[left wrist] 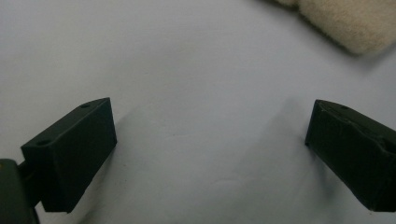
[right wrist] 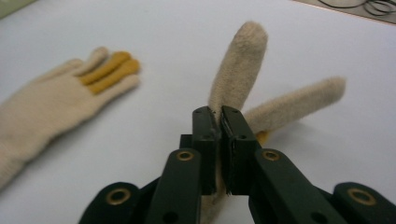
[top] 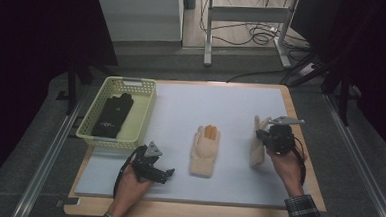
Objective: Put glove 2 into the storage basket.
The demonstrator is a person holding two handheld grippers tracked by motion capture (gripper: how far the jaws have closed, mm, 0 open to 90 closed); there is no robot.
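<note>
A cream knitted glove (top: pixel 205 150) with orange fingers lies flat in the middle of the white mat (top: pixel 191 103); it also lies at the left (right wrist: pixel 56 107) in the right gripper view. A second cream glove (top: pixel 257 144) hangs lifted off the mat at the right, and my right gripper (top: pixel 262 136) is shut on it. In the right gripper view the jaws (right wrist: pixel 218 119) pinch this glove (right wrist: pixel 239 65), whose fingers stick out beyond them. My left gripper (top: pixel 169 173) rests low near the front left of the mat, open and holding nothing (left wrist: pixel 210 123). The flat glove's cuff (left wrist: pixel 348 23) lies just beyond it.
A pale yellow mesh basket (top: pixel 139 116) stands at the mat's back left with a black glove (top: pixel 113 115) inside. The mat lies on a wooden board (top: pixel 299 144). Metal rails run along both sides; a table frame and cables (top: pixel 257 34) lie beyond.
</note>
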